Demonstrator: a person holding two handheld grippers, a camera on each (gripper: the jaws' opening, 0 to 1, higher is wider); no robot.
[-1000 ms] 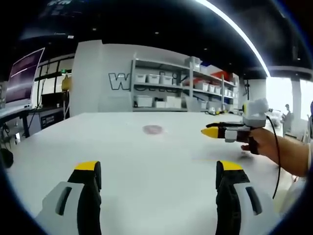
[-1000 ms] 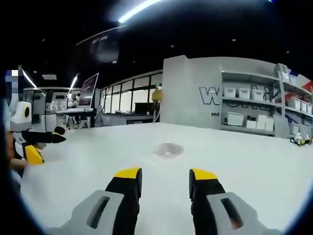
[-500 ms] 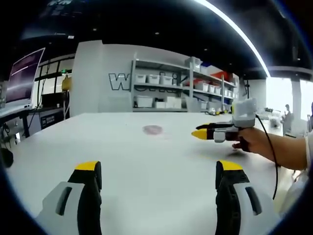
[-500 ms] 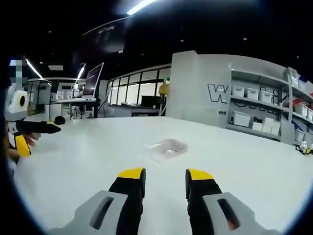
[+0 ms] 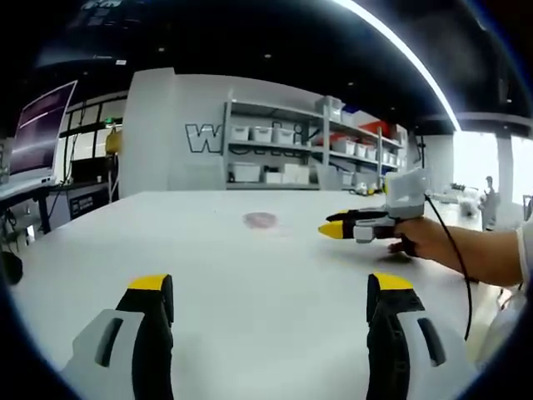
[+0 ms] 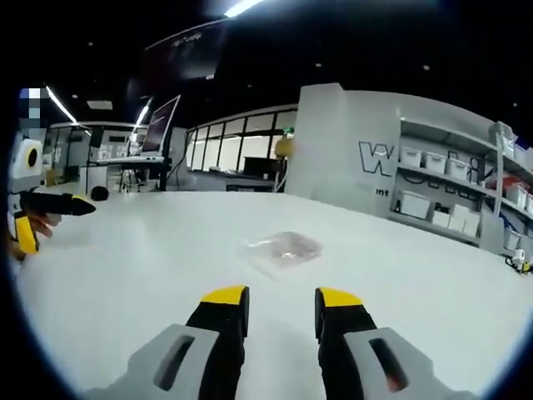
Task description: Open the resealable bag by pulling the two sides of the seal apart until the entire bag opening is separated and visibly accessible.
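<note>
The resealable bag (image 5: 260, 220) is a small clear pouch with something pinkish inside, lying flat near the middle of the white table (image 5: 250, 267). In the left gripper view my left gripper (image 5: 271, 287) hovers low over the table, jaws wide open and empty, the bag well ahead. My right gripper (image 5: 335, 223) reaches in from the right, held by a hand (image 5: 416, 240), its tips right of the bag. In the right gripper view the bag (image 6: 283, 248) lies just ahead of my right gripper (image 6: 281, 297), whose jaws stand slightly apart with nothing between. The left gripper (image 6: 57, 221) is far left.
Shelves with white bins (image 5: 275, 154) stand behind the table by a grey wall. Desks with monitors (image 6: 158, 133) line the back left. The table (image 6: 400, 275) stretches wide and bare around the bag.
My right gripper has moved forward toward the bag, which now looks nearer and larger in its view; its jaws have narrowed a little. The left gripper has stayed still.
</note>
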